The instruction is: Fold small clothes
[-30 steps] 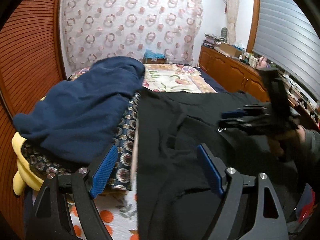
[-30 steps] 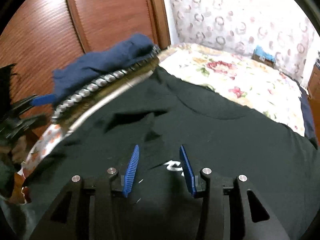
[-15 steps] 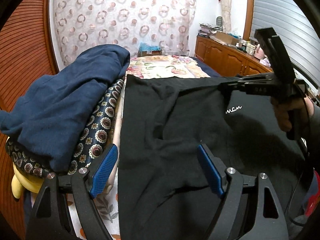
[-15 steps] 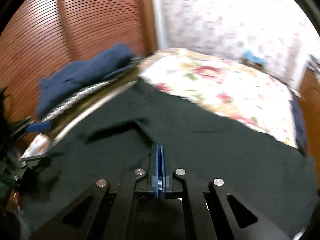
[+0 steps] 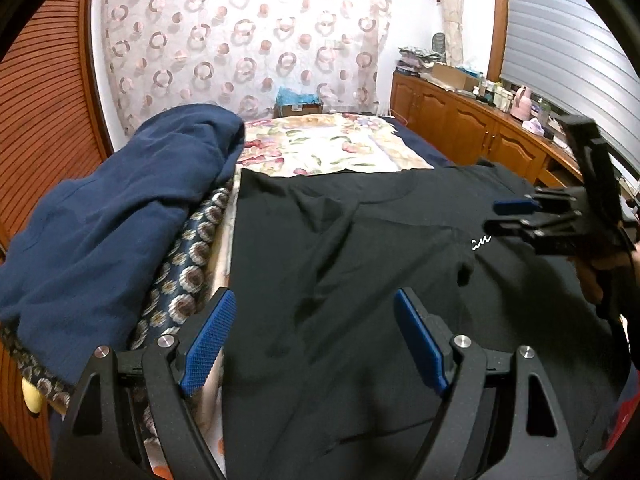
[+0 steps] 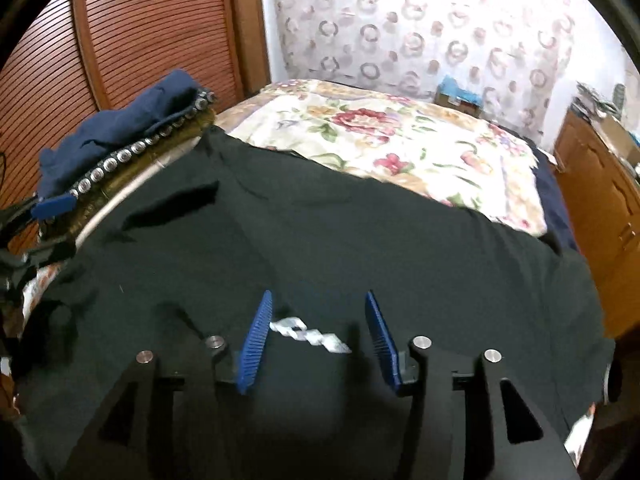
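A black T-shirt (image 5: 360, 280) with a small white logo (image 5: 479, 242) lies spread on the bed, wrinkled near its middle. It also fills the right wrist view (image 6: 340, 248). My left gripper (image 5: 316, 340) is open and empty above the shirt's left part. My right gripper (image 6: 318, 338) is open and empty just over the white logo (image 6: 308, 334). The right gripper also shows in the left wrist view (image 5: 516, 216) at the right, above the logo.
A dark blue garment (image 5: 100, 232) lies piled on a patterned quilt (image 5: 180, 288) left of the shirt. A floral bedspread (image 5: 320, 148) covers the far bed. Wooden cabinets (image 5: 480, 128) stand on the right, a slatted wooden door (image 6: 120, 40) on the left.
My right gripper was shut half a second ago and has opened over the logo. The shirt lies flatter than a second ago. My left gripper stayed open.
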`<move>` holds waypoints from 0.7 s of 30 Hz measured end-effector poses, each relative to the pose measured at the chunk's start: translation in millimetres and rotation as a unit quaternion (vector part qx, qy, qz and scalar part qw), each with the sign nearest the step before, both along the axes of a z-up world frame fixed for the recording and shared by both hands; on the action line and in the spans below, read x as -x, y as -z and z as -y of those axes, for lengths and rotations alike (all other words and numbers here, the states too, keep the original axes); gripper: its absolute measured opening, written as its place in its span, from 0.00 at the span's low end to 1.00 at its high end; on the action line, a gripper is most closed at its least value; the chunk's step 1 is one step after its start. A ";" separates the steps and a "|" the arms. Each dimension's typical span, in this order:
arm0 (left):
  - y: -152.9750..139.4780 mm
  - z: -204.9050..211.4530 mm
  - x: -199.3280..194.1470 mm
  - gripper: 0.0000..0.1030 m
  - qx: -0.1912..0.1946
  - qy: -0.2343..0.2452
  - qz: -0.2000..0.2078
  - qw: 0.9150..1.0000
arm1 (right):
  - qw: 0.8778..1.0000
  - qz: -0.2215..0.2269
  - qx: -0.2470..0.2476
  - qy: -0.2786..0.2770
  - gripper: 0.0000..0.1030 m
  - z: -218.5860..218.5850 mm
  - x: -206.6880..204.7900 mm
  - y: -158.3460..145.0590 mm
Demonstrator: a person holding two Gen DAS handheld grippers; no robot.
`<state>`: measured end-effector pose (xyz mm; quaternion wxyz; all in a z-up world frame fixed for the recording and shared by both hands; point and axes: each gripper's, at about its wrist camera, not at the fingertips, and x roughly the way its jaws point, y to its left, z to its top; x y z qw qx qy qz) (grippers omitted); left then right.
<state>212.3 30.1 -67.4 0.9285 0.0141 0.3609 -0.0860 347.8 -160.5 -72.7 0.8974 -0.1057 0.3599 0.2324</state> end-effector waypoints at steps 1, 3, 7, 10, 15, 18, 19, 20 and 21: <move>0.3 3.5 -2.3 0.79 -0.001 0.001 -0.001 1.000 | 1.000 0.002 0.000 0.006 0.50 7.3 4.5 1.9; 1.6 9.1 -7.8 0.79 -0.001 0.007 -0.004 1.000 | 1.000 0.004 -0.002 0.017 0.51 19.2 13.3 2.7; 11.9 23.7 -18.3 0.79 -0.008 0.019 -0.023 1.000 | 0.999 0.006 -0.014 0.047 0.53 49.1 31.6 2.0; 21.6 30.6 -24.1 0.79 -0.016 0.024 -0.041 0.999 | 0.996 0.012 -0.025 0.081 0.54 75.3 43.5 -2.8; 31.9 36.3 -27.7 0.79 -0.022 0.028 -0.063 0.997 | 0.987 0.017 -0.027 0.158 0.54 134.4 59.2 -7.9; 35.6 38.7 -28.9 0.79 -0.023 0.029 -0.068 0.997 | 0.980 0.014 -0.027 0.196 0.54 162.1 61.9 -7.5; 36.9 39.7 -28.9 0.79 -0.024 0.029 -0.070 0.997 | 0.978 0.013 -0.030 0.206 0.54 170.6 61.8 -6.9; 38.2 40.8 -28.7 0.79 -0.026 0.030 -0.072 0.997 | 0.976 0.010 -0.034 0.214 0.54 176.8 60.5 -6.2; 40.0 41.9 -29.6 0.79 -0.029 0.030 -0.073 0.996 | 0.974 0.007 -0.041 0.223 0.54 183.9 58.5 -5.1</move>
